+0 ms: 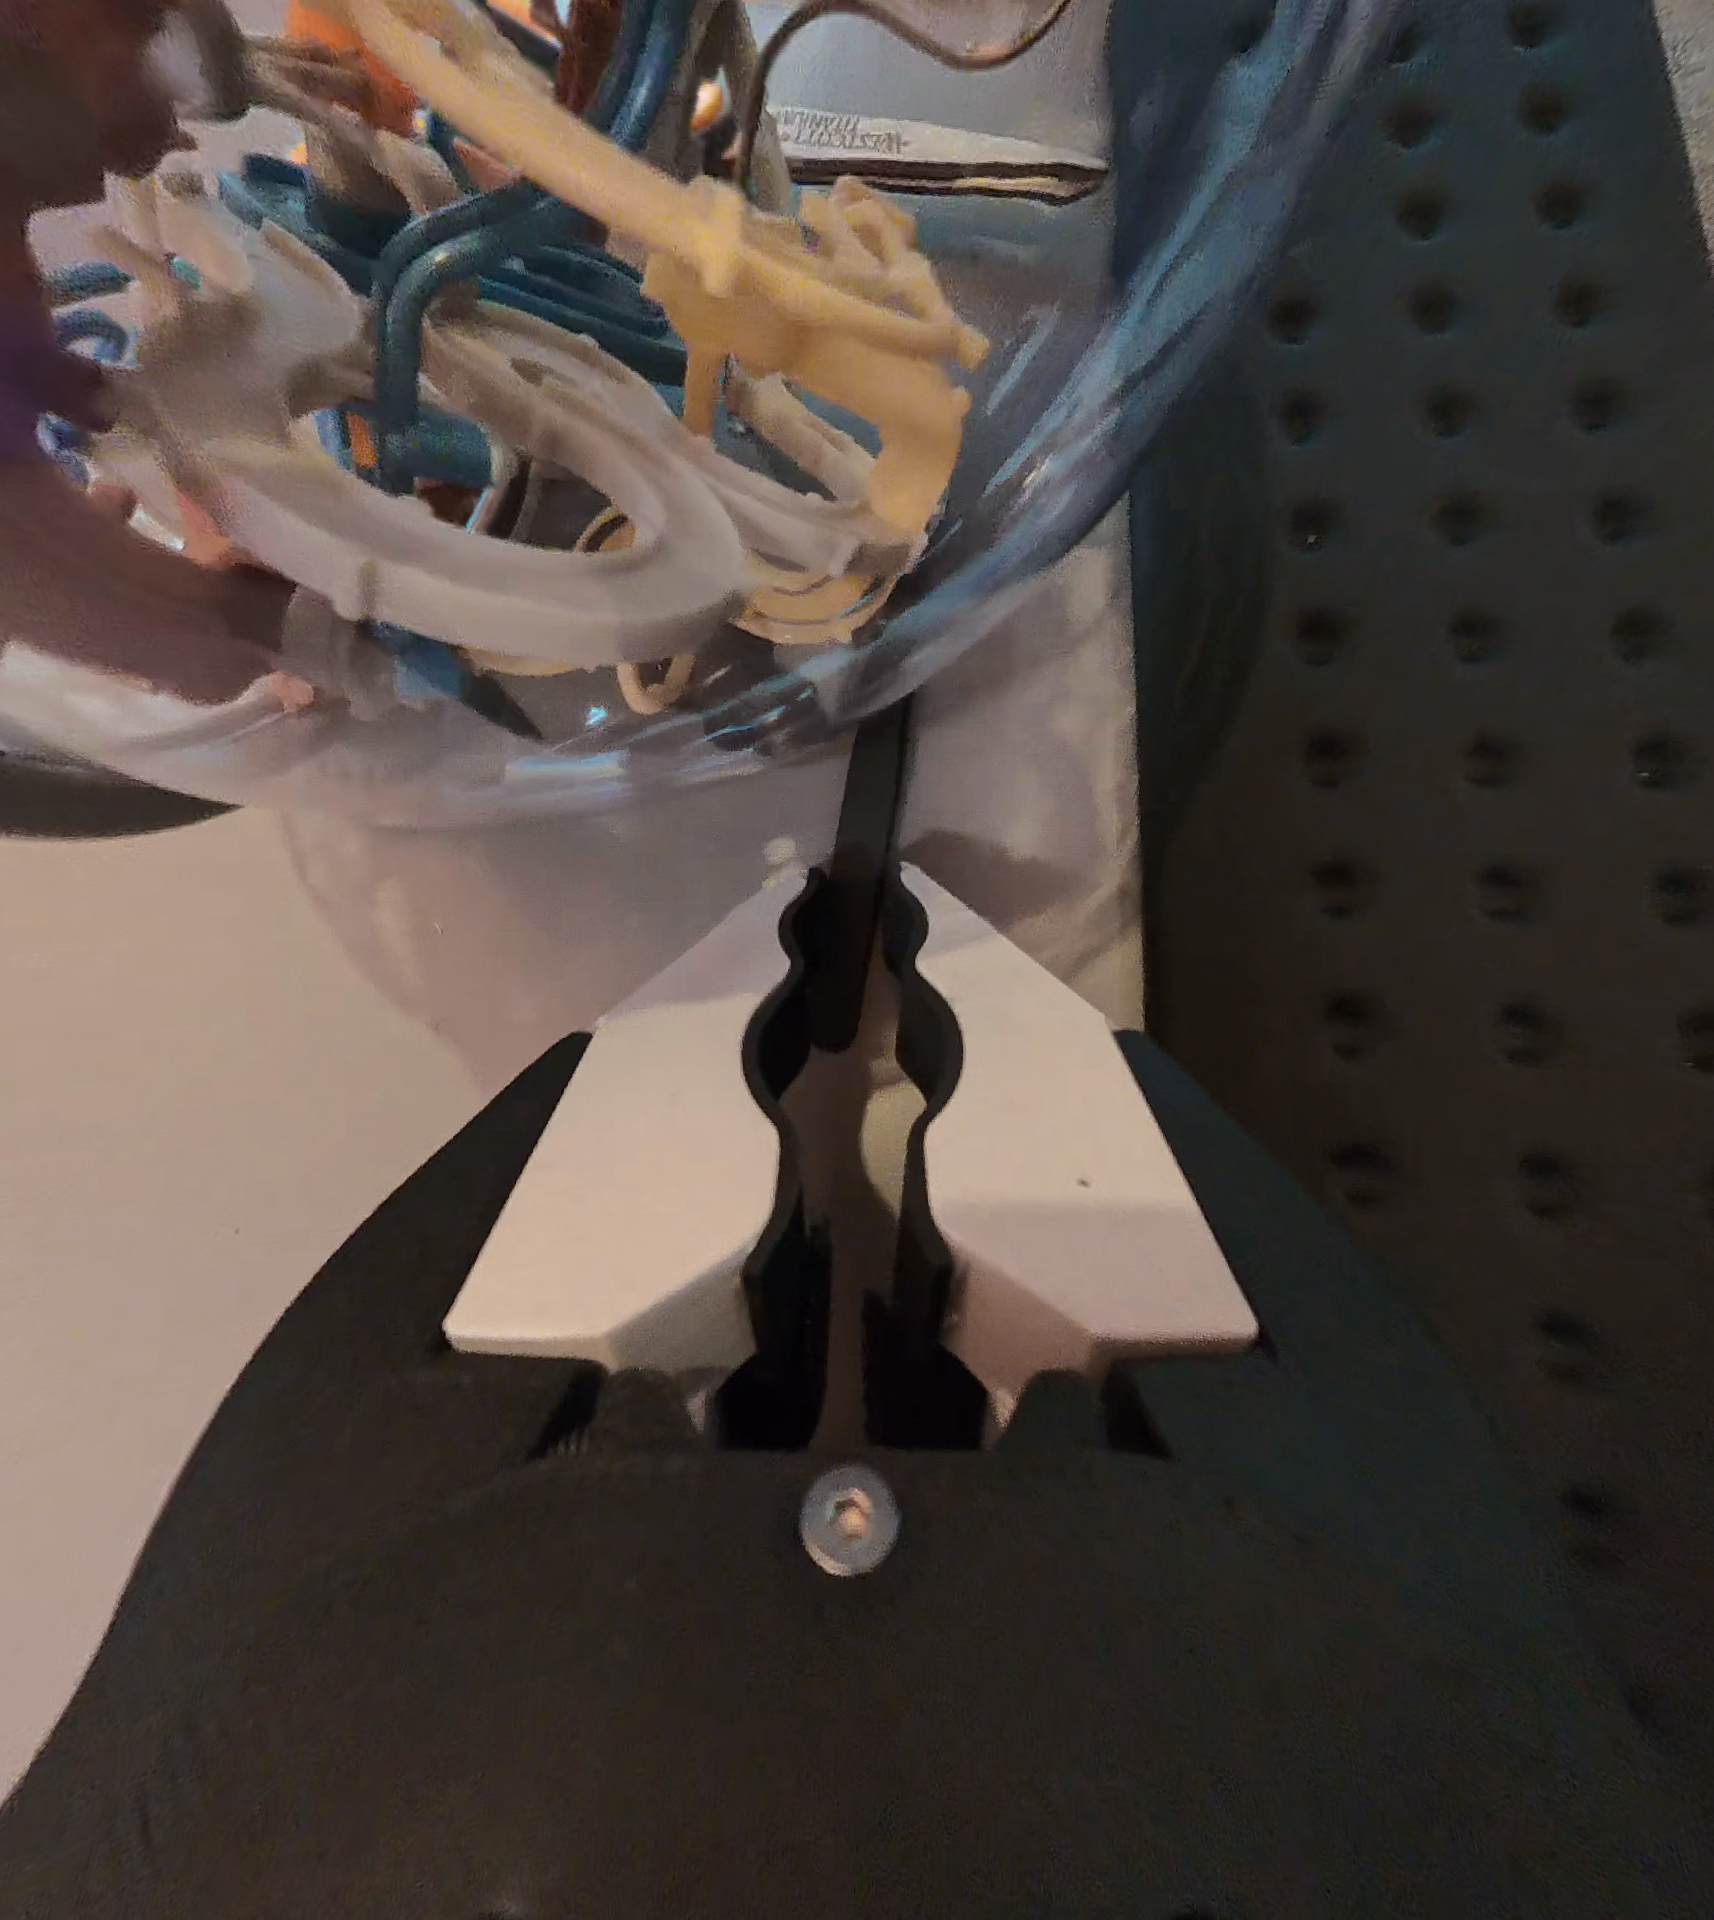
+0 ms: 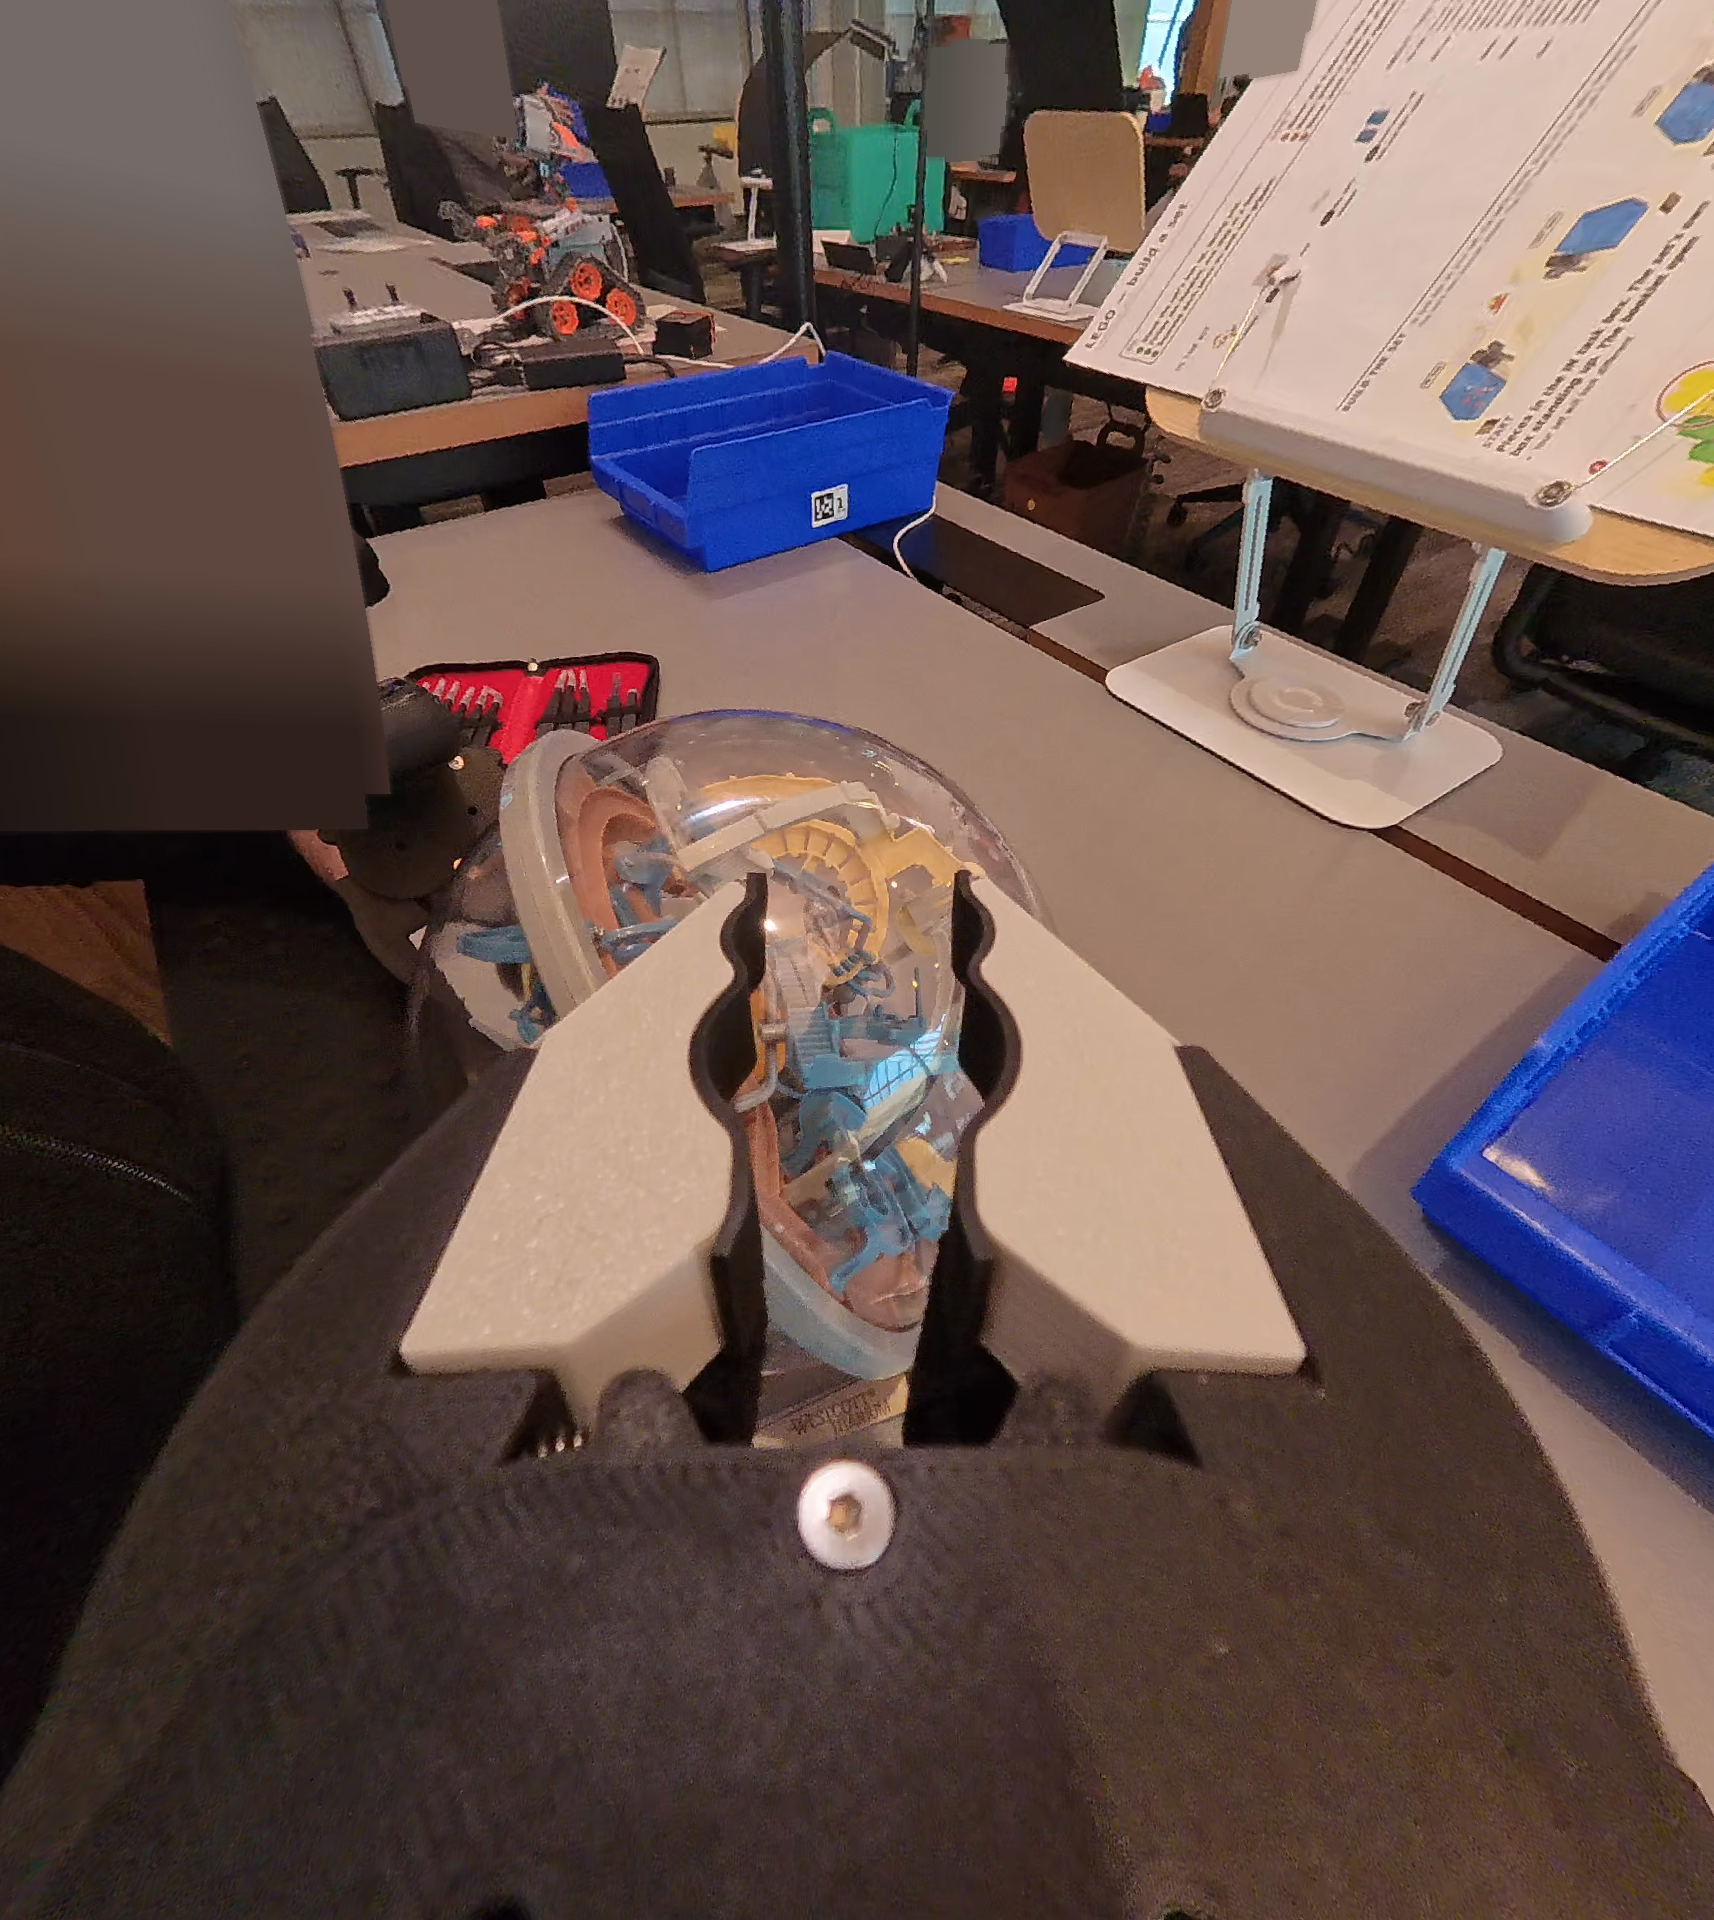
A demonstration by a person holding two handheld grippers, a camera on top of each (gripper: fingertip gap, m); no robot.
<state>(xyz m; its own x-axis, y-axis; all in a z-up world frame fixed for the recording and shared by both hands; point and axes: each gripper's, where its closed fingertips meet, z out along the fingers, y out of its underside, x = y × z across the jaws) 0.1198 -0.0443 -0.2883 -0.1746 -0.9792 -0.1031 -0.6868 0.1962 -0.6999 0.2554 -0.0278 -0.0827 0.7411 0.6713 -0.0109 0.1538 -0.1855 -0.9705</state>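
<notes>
The right gripper [image 2: 858, 904] hugs the clear maze ball [image 2: 780, 810] on the grey table [image 2: 1196, 935]. The left gripper [image 1: 858, 883] is squeezed almost closed just beside the ball, pinching a thin black strip [image 1: 874, 790].

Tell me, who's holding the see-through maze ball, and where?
Left gripper pinches the maze ball by its thin rim, it seems. Right gripper straddles the dome; grip unclear.
</notes>
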